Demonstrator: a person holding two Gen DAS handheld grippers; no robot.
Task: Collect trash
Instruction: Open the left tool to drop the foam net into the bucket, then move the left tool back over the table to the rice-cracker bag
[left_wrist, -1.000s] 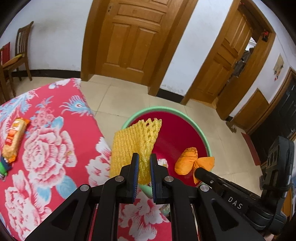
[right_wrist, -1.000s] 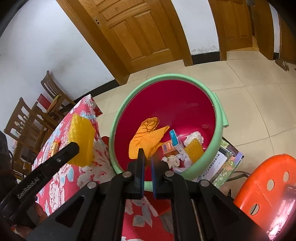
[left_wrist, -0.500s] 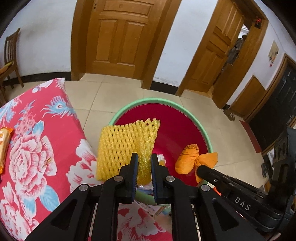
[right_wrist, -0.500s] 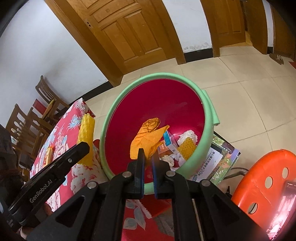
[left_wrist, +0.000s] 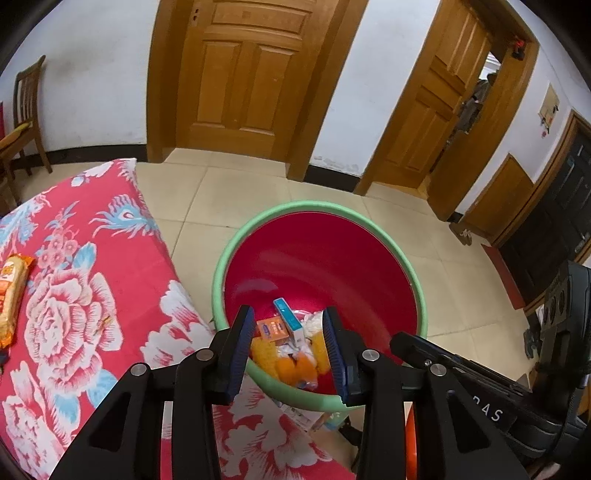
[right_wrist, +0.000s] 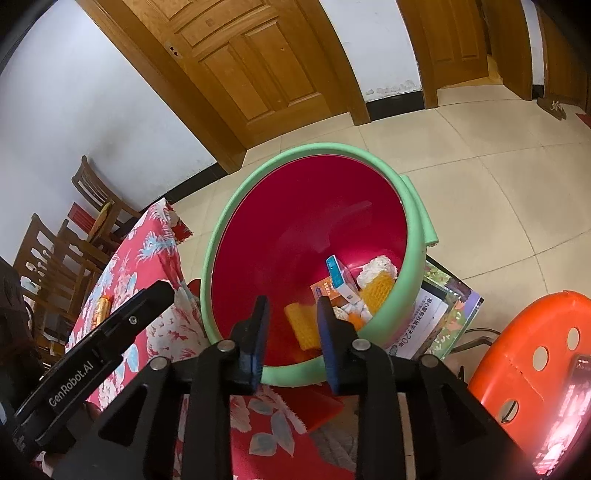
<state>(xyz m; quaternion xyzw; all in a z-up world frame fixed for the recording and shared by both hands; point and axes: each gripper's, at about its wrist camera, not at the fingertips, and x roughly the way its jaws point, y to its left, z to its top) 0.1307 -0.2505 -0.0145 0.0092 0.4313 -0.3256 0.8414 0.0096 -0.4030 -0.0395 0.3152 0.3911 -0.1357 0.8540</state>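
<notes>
Yellow foam net and orange wrapper, held a second ago, now lie in red bin; left gripper and right gripper jaws just opened, both empty, above bin

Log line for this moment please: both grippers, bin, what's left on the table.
left gripper: open, empty | right gripper: open, empty | bin: yellow foam net inside | table: snack packet left

Red basin with green rim; red floral tablecloth.
</notes>
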